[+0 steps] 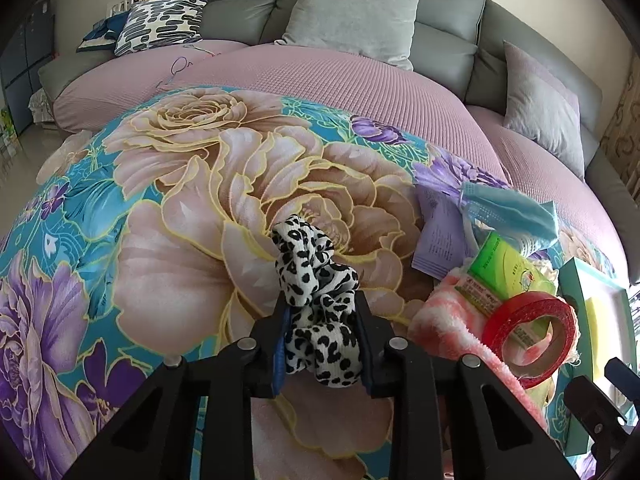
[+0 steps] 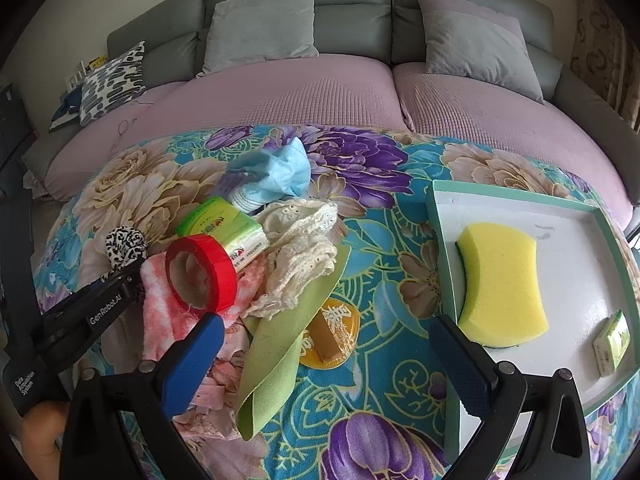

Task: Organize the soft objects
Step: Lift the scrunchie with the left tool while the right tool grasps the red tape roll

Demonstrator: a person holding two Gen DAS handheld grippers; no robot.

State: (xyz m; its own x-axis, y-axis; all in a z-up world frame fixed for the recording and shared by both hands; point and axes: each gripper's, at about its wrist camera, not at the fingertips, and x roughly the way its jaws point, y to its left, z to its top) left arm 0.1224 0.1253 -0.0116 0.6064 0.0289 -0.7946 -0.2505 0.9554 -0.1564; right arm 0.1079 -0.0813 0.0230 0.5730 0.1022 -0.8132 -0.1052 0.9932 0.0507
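Observation:
My left gripper (image 1: 322, 312) is shut on a black-and-white leopard-print scrunchie (image 1: 316, 280), held above the floral blanket; the scrunchie also shows in the right wrist view (image 2: 125, 246). My right gripper (image 2: 328, 344) is open and empty above the blanket, between a pile of soft things and a green-rimmed white tray (image 2: 436, 216). The pile holds a pink fluffy cloth (image 2: 160, 312), a cream lace piece (image 2: 300, 248), a light green cloth (image 2: 288, 336) and a blue face mask (image 2: 276, 176). A yellow sponge (image 2: 500, 280) lies in the tray.
A red tape roll (image 2: 202, 276) and a green tissue pack (image 2: 224, 228) lie on the pile. A small green pack (image 2: 612, 340) lies in the tray. A round orange packet (image 2: 332, 336) lies on the blanket. A grey sofa with cushions (image 2: 260, 28) stands behind.

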